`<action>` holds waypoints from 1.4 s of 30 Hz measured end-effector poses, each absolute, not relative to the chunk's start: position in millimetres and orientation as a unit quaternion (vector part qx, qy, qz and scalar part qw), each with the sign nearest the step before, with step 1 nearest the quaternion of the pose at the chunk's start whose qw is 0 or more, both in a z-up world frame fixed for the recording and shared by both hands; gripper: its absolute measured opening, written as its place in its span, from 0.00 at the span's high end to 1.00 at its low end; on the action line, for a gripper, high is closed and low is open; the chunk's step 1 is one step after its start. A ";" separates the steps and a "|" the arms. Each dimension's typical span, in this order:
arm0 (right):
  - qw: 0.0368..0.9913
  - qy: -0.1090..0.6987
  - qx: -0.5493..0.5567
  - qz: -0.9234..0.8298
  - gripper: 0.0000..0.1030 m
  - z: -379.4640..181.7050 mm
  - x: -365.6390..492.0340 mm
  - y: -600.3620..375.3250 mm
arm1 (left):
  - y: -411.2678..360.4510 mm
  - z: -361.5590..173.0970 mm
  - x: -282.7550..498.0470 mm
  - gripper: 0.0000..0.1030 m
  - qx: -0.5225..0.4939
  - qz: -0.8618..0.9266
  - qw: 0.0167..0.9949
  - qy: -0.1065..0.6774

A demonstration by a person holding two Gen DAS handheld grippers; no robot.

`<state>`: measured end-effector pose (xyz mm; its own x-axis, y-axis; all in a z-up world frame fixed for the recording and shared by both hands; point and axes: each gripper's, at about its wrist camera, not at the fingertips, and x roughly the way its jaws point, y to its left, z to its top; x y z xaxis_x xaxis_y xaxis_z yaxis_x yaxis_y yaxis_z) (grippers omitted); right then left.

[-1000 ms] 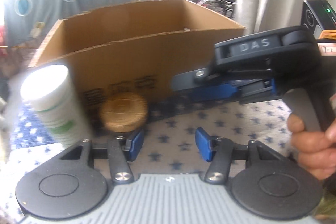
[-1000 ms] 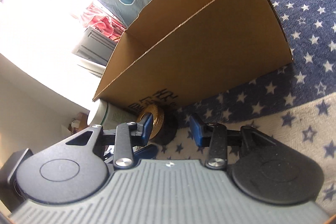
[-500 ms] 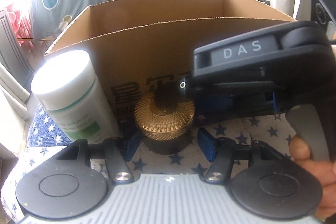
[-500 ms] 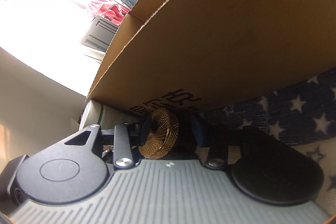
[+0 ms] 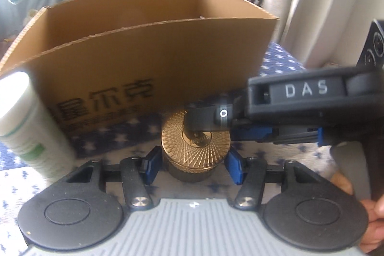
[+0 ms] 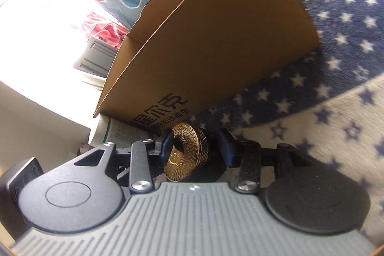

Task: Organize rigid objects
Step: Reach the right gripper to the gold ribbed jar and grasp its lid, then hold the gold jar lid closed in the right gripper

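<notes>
Left view, left gripper (image 5: 194, 166): my jaws are closing with the gold-lidded jar (image 5: 195, 148) between them. The pads sit just beside its sides, and I see no firm press yet.
Left view, jar's place: it stands upright on the star blanket (image 5: 283, 64), near me, just in front of the cardboard box (image 5: 148, 56) and not in it.
Left view, right gripper (image 5: 211, 126): it reaches in from the right, with one finger lying over the middle of the lid. A hand (image 5: 360, 205) holds its handle.
Left view, white bottle (image 5: 26, 126): it stands at the left, close to the box's near wall.
Right view, jaws: they straddle the same jar, one pad against the lid's face. The other side is in shadow, so I cannot tell whether they are clamped on it or merely apart around it.
Right view, box: its near wall rises just beyond the jar, with the bottle at the far left of it.
Risk, crowding: both my grippers work on one small jar, so their fingers could knock together and jolt it loose.
Risk, slip: the lid is round and hard, so an off-centre squeeze could squirt it toward the box wall.
Risk, footing: the blanket is soft, so a sideways push could tip the jar.
Risk, bottle: a wide swing to the left could topple it.
</notes>
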<state>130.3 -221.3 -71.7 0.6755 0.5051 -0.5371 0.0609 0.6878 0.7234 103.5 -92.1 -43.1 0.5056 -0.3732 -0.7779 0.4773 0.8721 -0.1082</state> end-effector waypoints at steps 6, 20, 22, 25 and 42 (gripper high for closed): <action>0.831 0.371 0.397 0.122 0.60 -78.8 123.8 -226.5 | -99.9 -44.1 109.1 0.45 0.075 -0.246 0.862 0.437; 0.828 0.377 0.398 0.118 0.54 -82.5 126.8 -235.9 | -108.7 -52.9 119.4 0.43 0.085 -0.236 0.863 0.439; 0.828 0.376 0.398 0.118 0.54 -83.1 126.1 -237.2 | -108.6 -52.9 119.2 0.44 0.083 -0.235 0.863 0.440; 0.828 0.376 0.398 0.120 0.54 -82.6 124.4 -239.4 | -108.9 -51.7 117.2 0.44 0.083 -0.232 0.863 0.442; 0.822 0.387 0.398 0.127 0.53 -81.0 118.0 -233.8 | -105.5 -50.9 106.4 0.45 0.083 -0.226 0.861 0.449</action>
